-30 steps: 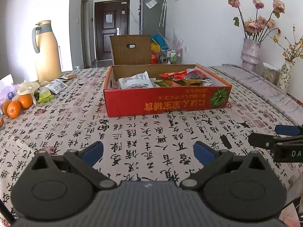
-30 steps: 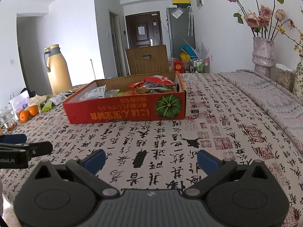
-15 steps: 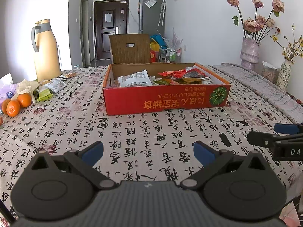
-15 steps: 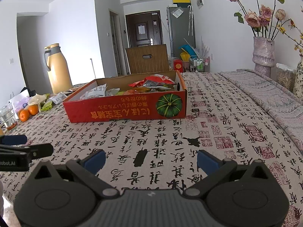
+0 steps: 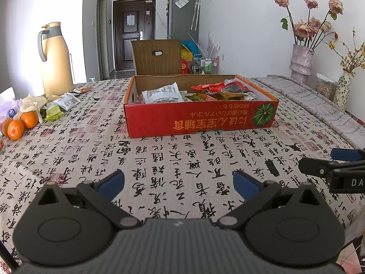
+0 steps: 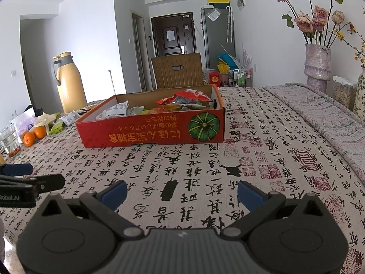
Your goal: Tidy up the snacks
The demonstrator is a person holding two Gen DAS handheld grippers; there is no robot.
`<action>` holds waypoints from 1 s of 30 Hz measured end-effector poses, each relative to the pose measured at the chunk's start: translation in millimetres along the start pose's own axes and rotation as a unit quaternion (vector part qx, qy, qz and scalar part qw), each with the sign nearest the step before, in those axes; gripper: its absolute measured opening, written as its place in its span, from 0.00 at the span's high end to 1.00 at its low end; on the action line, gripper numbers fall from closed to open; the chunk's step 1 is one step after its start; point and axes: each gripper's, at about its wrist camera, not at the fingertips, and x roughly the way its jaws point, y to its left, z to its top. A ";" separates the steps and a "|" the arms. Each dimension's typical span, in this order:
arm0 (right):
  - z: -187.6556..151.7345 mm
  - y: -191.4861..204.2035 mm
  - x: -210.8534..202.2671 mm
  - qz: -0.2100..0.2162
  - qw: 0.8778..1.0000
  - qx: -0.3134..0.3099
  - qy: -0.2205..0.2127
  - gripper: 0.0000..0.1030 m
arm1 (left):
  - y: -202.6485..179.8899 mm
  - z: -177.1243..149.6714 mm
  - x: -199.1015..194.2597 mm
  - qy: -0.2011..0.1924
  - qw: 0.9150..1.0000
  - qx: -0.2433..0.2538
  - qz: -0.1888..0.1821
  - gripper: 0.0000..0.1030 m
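A red cardboard box (image 5: 200,121) (image 6: 150,132) stands in the middle of the table and holds several snack packets (image 5: 163,94) (image 6: 182,98). More loose snack packets (image 5: 67,100) (image 6: 73,117) lie at the far left of the table. My left gripper (image 5: 179,183) is open and empty above the near table edge, well short of the box. My right gripper (image 6: 181,193) is open and empty, also near the front edge. Each gripper's fingers show at the side of the other's view.
A yellow thermos jug (image 5: 56,59) stands at the back left. Oranges (image 5: 20,124) and a plastic bag lie at the left edge. Vases with flowers (image 5: 301,61) and a jar stand at the right. A wooden chair (image 5: 157,57) is behind the table.
Both grippers have drifted slightly, so the box sits a little lower in the views. Both stay open and empty.
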 end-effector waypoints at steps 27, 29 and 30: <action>-0.6 0.8 -0.3 0.000 1.000 0.000 0.001 0.00 | -1.2 1.0 -1.0 0.001 1.000 0.002 -0.002 0.00; -0.5 0.7 -0.2 0.000 1.000 0.000 0.001 0.00 | -1.2 1.1 -1.3 0.001 1.000 0.002 -0.002 0.00; -0.6 0.9 -0.4 0.000 1.000 0.000 0.001 0.00 | -1.4 1.1 -1.3 0.000 1.000 0.002 -0.002 0.00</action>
